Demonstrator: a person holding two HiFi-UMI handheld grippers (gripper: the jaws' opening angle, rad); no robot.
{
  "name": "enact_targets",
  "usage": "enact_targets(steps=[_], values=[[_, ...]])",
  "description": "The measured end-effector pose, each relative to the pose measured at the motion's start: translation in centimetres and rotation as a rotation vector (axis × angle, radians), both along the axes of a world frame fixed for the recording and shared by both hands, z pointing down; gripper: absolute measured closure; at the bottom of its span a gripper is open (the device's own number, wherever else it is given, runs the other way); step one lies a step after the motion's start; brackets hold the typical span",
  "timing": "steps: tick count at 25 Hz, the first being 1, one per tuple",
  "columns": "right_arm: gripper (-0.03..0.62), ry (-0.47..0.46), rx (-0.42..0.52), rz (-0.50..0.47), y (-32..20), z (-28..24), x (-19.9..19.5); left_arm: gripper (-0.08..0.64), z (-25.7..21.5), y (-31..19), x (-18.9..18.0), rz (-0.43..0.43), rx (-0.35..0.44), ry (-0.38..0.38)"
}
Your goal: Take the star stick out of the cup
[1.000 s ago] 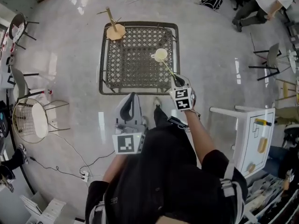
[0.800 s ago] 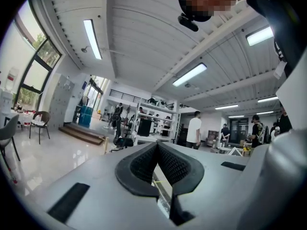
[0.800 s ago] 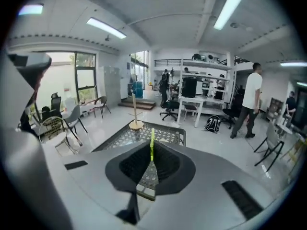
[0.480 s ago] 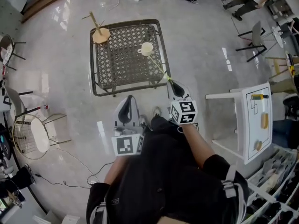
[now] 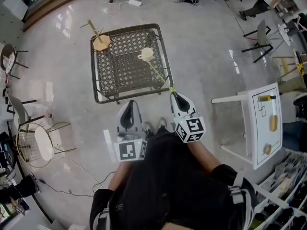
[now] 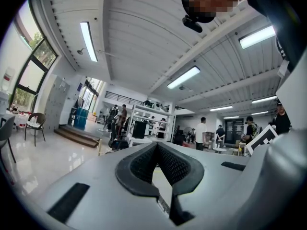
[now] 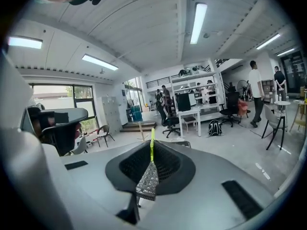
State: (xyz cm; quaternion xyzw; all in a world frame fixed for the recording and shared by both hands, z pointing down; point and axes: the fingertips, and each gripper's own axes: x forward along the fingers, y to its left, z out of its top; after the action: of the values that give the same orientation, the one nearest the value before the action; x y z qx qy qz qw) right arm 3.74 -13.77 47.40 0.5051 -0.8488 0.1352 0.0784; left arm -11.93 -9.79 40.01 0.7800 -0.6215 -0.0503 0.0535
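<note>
A thin yellow-green star stick (image 5: 159,74) slants from the cream cup (image 5: 147,54) on the mesh table (image 5: 111,75) down to my right gripper (image 5: 173,95). Its far end still touches the cup's rim. My right gripper is shut on the stick, off the table's near right corner. In the right gripper view the glittery silver star (image 7: 147,178) sits between the pads and the green shaft (image 7: 152,146) points forward past the right gripper (image 7: 152,150). My left gripper (image 5: 128,117) hangs near my body, shut and holding nothing; the left gripper view shows the left gripper (image 6: 156,148) aimed at the ceiling.
A round wooden stand (image 5: 101,42) with an upright stick sits at the table's far left corner. A white side table (image 5: 261,123) stands to the right, a wire chair (image 5: 38,140) to the left. Cables trail on the floor at lower left.
My right gripper has drawn back from the cup toward my body, the stick trailing out with it. The left gripper has stayed where it was.
</note>
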Motion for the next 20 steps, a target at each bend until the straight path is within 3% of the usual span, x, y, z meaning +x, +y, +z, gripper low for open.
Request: enact_targets(steps=[20], values=[[0.571, -0.041, 0.022, -0.032, -0.1, -0.6, 2.1, 0.545, 0.2, -1.2, 3.5, 0.003, -0.011, -0.043]])
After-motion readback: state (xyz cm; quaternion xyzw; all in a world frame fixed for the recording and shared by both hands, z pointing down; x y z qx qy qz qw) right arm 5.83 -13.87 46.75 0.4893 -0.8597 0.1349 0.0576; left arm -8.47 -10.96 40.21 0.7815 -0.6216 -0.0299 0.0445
